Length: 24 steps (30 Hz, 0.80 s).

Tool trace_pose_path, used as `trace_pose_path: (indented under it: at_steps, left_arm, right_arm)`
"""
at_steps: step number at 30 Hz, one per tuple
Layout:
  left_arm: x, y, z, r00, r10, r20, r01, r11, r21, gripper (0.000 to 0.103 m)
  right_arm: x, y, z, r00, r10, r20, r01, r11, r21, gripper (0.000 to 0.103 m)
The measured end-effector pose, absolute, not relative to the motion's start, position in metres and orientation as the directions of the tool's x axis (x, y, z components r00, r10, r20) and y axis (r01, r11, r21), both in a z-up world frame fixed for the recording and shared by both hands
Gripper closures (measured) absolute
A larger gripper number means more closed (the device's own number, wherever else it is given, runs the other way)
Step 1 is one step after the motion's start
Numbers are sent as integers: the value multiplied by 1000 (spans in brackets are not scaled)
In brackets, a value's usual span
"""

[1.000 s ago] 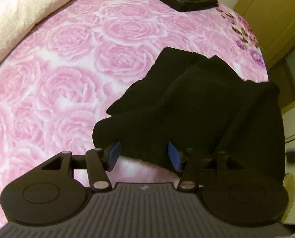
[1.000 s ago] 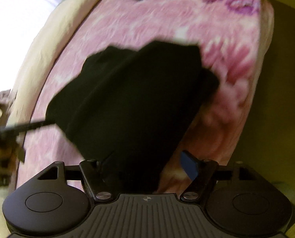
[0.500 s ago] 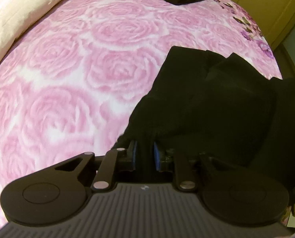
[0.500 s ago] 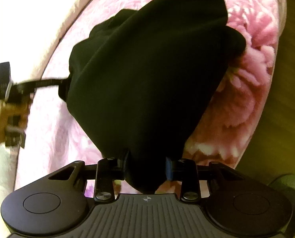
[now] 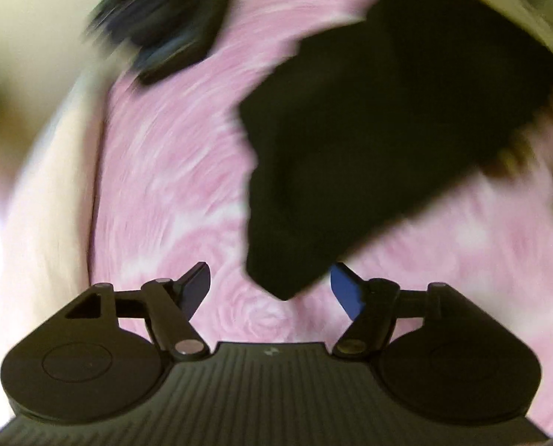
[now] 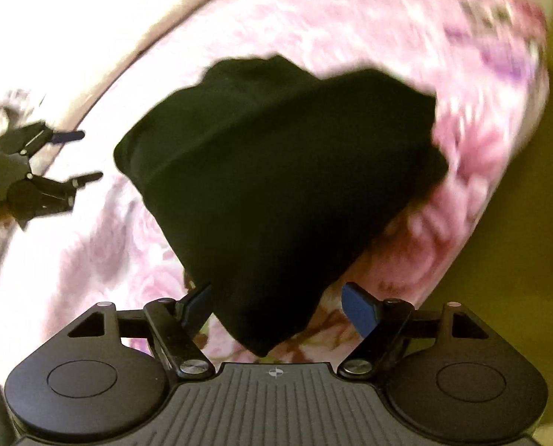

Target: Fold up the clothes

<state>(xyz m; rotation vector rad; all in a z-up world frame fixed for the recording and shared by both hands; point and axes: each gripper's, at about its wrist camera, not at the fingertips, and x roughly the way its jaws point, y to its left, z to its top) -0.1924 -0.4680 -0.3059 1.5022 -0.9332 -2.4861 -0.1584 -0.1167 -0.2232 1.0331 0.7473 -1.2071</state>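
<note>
In the left wrist view, heavily smeared by motion, the left gripper [image 5: 271, 288] had its jaws opening, the blue pads set wide apart, and a corner of the black garment [image 5: 369, 130] hung down between them without either pad pressing on it. The garment lay in a dark heap on the pink rose-patterned bedspread [image 5: 172, 171], reaching up toward the right side of the picture. A blurred stack of dark folded clothes [image 5: 165, 26] sat farther up the bed, well apart from the garment. In the right wrist view, the right gripper [image 6: 276, 306] was likewise opening, its pads spread, with the garment's near corner [image 6: 276, 186] drooping between them, the left pad just beside the cloth and the right pad clear of it. The left gripper [image 6: 77, 156] showed at the far left, its fingers parted and empty, near the garment's edge.
</note>
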Motion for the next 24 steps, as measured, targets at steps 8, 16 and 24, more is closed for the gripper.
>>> trace_pose_path:
  at_steps: [8,16,24]
  left_arm:
    - [-208,-438,-375,-631,-363,-686,-500,-486,717,59]
    - [-207,-466,-378,-632,-331,-700,-581,-396,711,82]
    - [-216,-467,-374,-616,-376,-692,-512,-478,714,84]
  right_arm:
    - [-44,-100,-259,158,-451,-879,818,557,-139,25]
    - [-18,-83,-337,-51,-552,-832,541,685,-488,69]
    - [-59,-79,-323,-30,-560,-828,529,694,-489,77]
